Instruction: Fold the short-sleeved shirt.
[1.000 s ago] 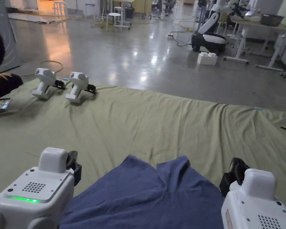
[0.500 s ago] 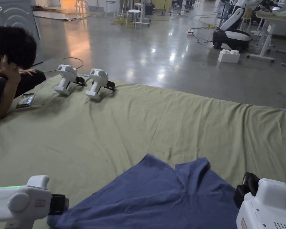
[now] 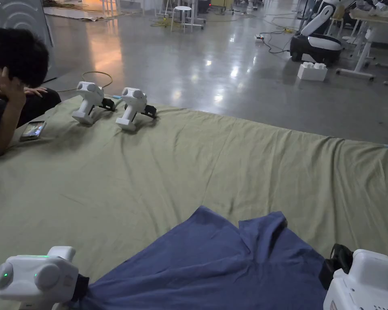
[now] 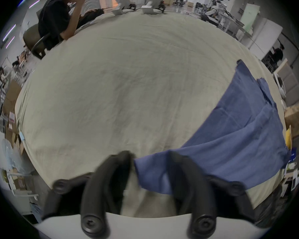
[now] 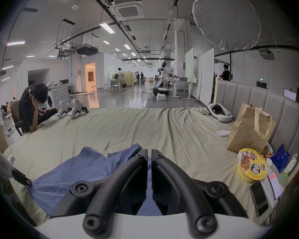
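Surface: bed under wrinkled olive-green sheet (image 3: 213, 161).
Near edge: crumpled blue short-sleeved shirt (image 3: 213, 262).
Far left corner: two idle white handheld devices (image 3: 108, 105), dark smartphone (image 3: 32, 130).
Headboard side: brown paper bag (image 5: 250, 129), yellow noodle cup (image 5: 251, 165).

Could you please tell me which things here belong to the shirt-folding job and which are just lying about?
Job: blue shirt, left gripper, right gripper.

Lying about: two spare grippers, paper bag, noodle cup, phones, white headset.

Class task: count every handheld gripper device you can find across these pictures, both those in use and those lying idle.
4: the left gripper at the blue shirt's near-left corner, the right gripper at its right edge, and two spare grippers side by side on the far sheet.
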